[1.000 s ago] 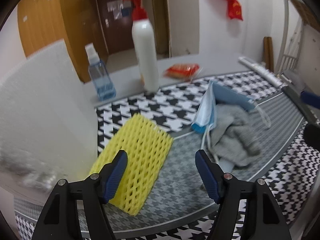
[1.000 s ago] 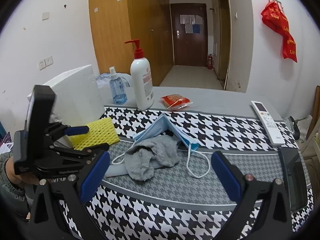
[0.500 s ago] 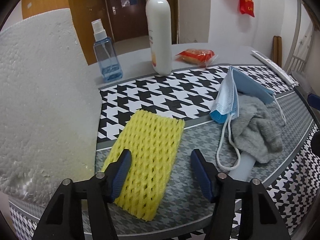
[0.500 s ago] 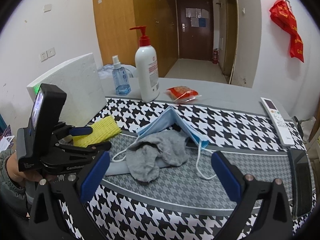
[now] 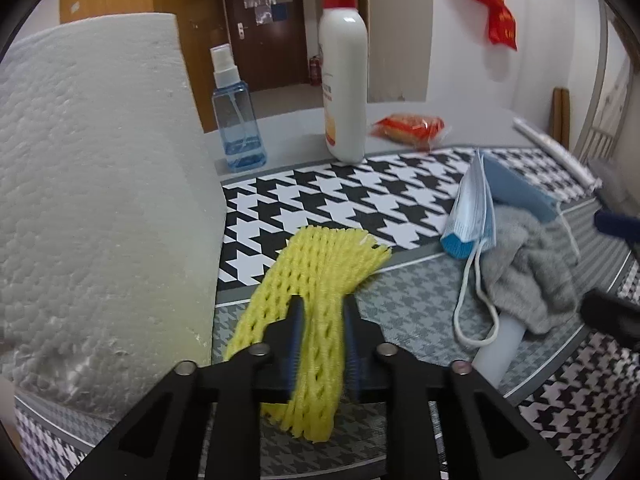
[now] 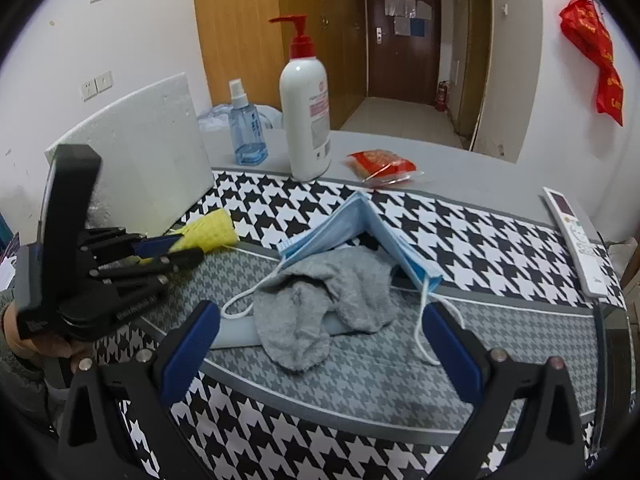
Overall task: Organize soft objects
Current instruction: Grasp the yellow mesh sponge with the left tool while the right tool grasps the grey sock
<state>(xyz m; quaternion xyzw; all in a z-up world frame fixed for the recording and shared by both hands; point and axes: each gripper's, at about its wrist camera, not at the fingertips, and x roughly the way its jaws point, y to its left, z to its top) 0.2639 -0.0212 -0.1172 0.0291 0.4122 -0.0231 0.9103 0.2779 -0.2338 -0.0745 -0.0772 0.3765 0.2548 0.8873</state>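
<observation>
A yellow foam net sleeve (image 5: 320, 280) lies on the houndstooth mat, and my left gripper (image 5: 322, 320) is shut on its middle, bunching it. It also shows in the right wrist view (image 6: 210, 232), with the left gripper (image 6: 172, 254) at the left. A grey sock (image 6: 320, 304) lies crumpled over a blue face mask (image 6: 360, 224) at the mat's centre; both show in the left wrist view, sock (image 5: 528, 268) and mask (image 5: 472, 216). My right gripper (image 6: 320, 344) is open and empty, hovering in front of the sock.
A white foam block (image 5: 92, 200) stands at the left. A blue spray bottle (image 6: 244, 128), a white pump bottle (image 6: 306, 108) and a red snack packet (image 6: 380, 162) sit at the back. A remote control (image 6: 576, 240) lies at the right.
My left gripper has closed on the yellow foam net, squeezing it into a bunch. My right gripper has moved closer to the sock and stays open.
</observation>
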